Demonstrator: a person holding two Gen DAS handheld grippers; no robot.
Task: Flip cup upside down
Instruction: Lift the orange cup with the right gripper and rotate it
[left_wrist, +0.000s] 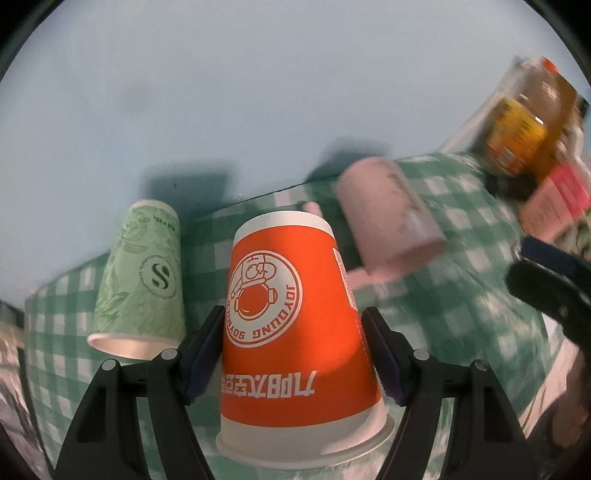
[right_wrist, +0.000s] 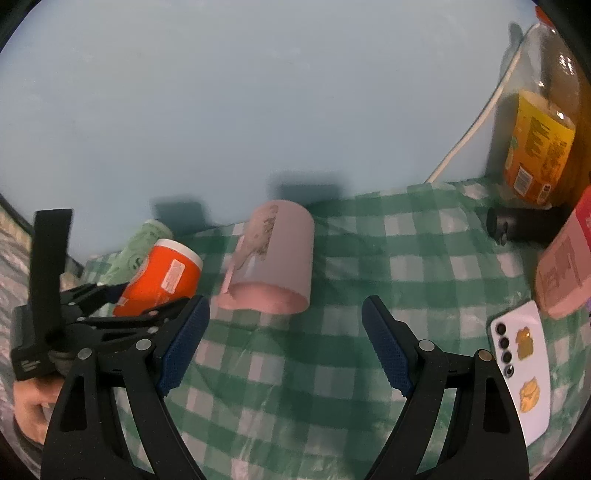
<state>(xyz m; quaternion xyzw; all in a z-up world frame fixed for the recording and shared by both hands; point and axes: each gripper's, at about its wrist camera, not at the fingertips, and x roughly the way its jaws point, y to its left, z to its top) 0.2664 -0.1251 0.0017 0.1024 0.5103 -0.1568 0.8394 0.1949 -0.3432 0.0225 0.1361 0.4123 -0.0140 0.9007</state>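
Note:
An orange paper cup (left_wrist: 291, 332) with white print is upside down, rim toward the green checked cloth (left_wrist: 461, 295). My left gripper (left_wrist: 293, 354) is shut on the orange cup, one pad on each side. In the right wrist view the orange cup (right_wrist: 159, 280) shows tilted in the left gripper, above the cloth. A green paper cup (left_wrist: 144, 280) stands upside down to its left. A pink mug (right_wrist: 273, 254) stands upside down on the cloth. My right gripper (right_wrist: 284, 347) is open and empty, in front of the pink mug.
A yellow-labelled bottle (right_wrist: 539, 147) stands at the back right, with a black cylinder (right_wrist: 517, 225), a pink box (right_wrist: 565, 266) and a white phone (right_wrist: 521, 373) nearby. A pale blue wall (right_wrist: 258, 110) rises behind the table.

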